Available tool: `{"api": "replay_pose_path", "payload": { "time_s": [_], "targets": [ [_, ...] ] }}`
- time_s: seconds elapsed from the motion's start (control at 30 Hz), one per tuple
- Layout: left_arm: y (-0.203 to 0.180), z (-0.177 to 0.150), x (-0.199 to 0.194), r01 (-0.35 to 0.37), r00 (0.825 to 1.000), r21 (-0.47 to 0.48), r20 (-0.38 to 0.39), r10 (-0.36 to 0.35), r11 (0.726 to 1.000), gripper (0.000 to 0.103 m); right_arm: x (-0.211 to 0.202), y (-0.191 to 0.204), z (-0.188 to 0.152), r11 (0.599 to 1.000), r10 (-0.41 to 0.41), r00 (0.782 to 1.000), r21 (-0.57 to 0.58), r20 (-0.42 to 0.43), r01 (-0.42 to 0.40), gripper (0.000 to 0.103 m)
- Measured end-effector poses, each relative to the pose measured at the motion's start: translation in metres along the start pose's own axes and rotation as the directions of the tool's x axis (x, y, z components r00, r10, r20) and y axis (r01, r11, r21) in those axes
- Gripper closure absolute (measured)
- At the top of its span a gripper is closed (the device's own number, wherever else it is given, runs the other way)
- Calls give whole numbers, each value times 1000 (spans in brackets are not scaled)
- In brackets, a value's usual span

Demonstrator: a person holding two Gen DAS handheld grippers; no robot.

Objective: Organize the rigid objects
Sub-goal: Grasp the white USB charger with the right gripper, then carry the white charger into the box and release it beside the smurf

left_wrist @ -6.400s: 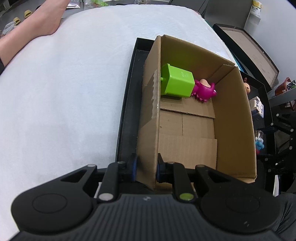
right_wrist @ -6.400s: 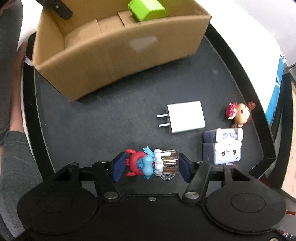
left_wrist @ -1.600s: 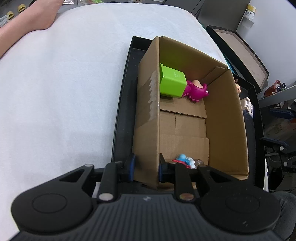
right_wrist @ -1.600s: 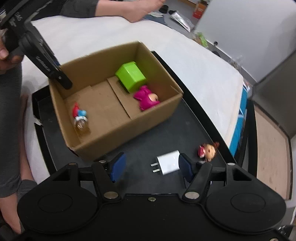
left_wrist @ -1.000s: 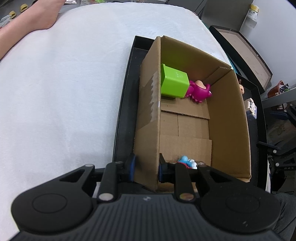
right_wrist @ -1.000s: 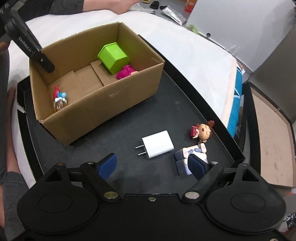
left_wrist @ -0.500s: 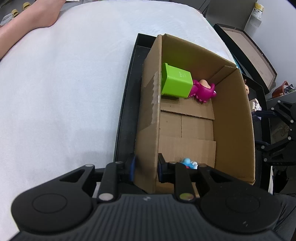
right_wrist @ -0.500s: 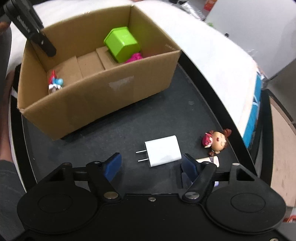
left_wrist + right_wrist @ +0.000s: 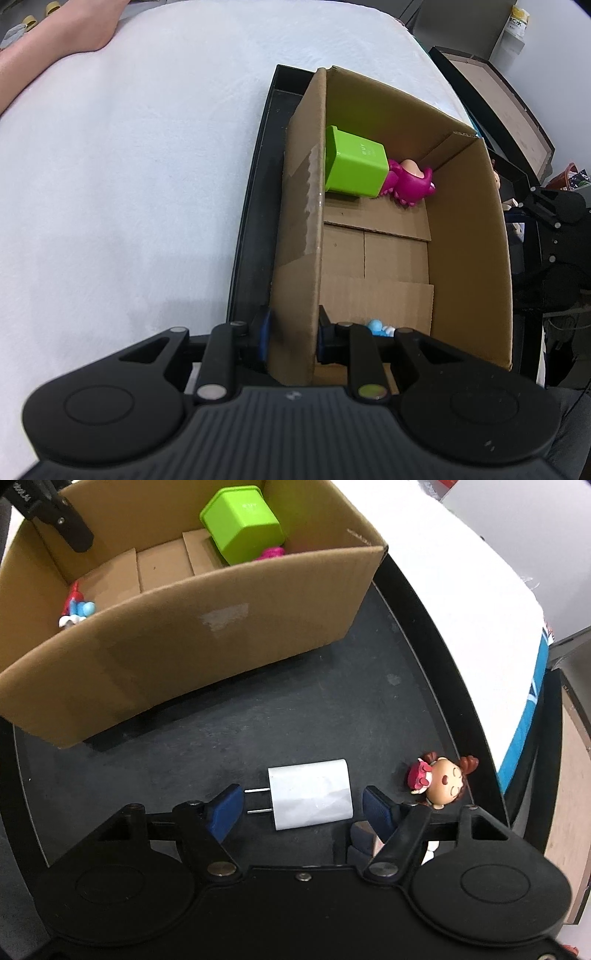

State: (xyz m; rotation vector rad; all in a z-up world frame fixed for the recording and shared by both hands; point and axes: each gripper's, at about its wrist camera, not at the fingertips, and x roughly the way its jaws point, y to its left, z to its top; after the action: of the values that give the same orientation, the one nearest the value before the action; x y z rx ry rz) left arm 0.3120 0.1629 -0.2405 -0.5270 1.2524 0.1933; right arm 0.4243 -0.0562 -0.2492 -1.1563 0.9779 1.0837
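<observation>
My left gripper (image 9: 293, 332) is shut on the near-left wall of the cardboard box (image 9: 469, 236), one pad inside and one outside. In the box lie a green cube (image 9: 354, 168), a pink figure (image 9: 410, 181) and a blue-and-red figure (image 9: 376, 326). My right gripper (image 9: 301, 806) points down at the black tray (image 9: 332, 709), open, its blue pads on either side of a white charger (image 9: 310, 799) without touching it. A red-haired doll (image 9: 443, 781) lies just right of it. A pale figure (image 9: 360, 843) is mostly hidden under the right finger.
The box (image 9: 184, 638) fills the tray's far half. The tray sits on a white cloth (image 9: 129, 147). A person's bare arm (image 9: 55, 40) rests at the cloth's far left. A brown-lined black case (image 9: 495, 99) stands off the table to the right.
My right gripper has come down and closer to the tray, its jaws have narrowed, and the charger now lies between the pads. The left gripper keeps its hold on the box wall.
</observation>
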Motion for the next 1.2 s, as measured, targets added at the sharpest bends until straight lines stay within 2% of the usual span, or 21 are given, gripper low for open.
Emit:
{"api": "replay_pose_path", "payload": {
  "time_s": [0.3, 0.37, 0.4, 0.43, 0.67, 0.93, 1.2],
  "targets": [
    [2, 0, -1, 18, 1000, 6, 1, -18, 1000, 81, 10, -7, 14, 999, 39, 998, 31, -52, -37, 31],
    [3, 0, -1, 17, 1000, 8, 0, -17, 1000, 81, 12, -13, 15, 996, 67, 995, 71, -68, -62, 32],
    [2, 0, -1, 17, 1000, 9, 0, -17, 1000, 81, 13, -16, 15, 992, 89, 993, 97, -71, -82, 38],
    [2, 0, -2, 15, 1000, 10, 0, -15, 1000, 81, 12, -18, 14, 987, 113, 991, 121, -69, -104, 38],
    [-1, -1, -2, 12, 1000, 15, 1, -12, 1000, 81, 6, 2, 10, 988, 143, 986, 69, -88, -137, 39],
    [-2, -3, -5, 7, 1000, 28, 4, -8, 1000, 81, -20, 12, 15, 990, 131, 990, 53, -48, -128, 39],
    [-5, -3, -5, 4, 1000, 32, 8, -4, 999, 81, -51, -2, 33, 994, 99, 995, 47, 9, -100, 39]
  ]
}}
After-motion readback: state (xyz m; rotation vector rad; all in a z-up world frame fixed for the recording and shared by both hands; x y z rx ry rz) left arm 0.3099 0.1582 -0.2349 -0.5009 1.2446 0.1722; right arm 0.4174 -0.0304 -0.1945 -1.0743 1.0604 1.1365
